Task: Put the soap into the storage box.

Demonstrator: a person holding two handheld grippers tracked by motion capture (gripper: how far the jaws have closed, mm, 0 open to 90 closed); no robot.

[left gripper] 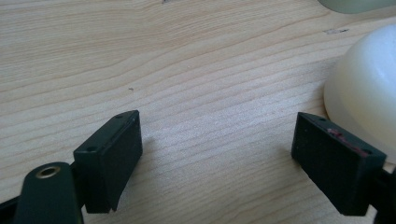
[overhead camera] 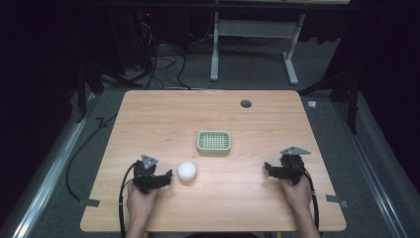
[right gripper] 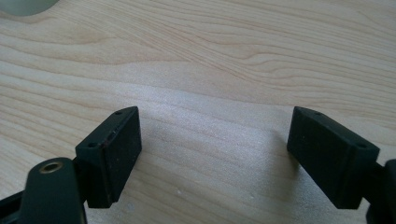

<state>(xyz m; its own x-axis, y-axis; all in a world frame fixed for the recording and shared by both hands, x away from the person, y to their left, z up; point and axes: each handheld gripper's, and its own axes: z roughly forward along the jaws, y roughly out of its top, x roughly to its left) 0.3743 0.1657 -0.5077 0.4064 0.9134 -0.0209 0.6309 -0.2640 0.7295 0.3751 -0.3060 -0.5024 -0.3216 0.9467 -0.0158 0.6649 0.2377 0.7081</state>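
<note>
Overhead cam; two low tabletop (overhead camera: 148, 114) close-ups

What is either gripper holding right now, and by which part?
Nothing. The left gripper and right gripper are both open over bare wood; the round white dome-shaped object sits beside the left one, ungripped.

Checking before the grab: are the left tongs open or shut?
Open. In the left gripper view the left tongs have jaws spread wide over bare table, nothing between them; the white round object sits beside one jaw.
</note>
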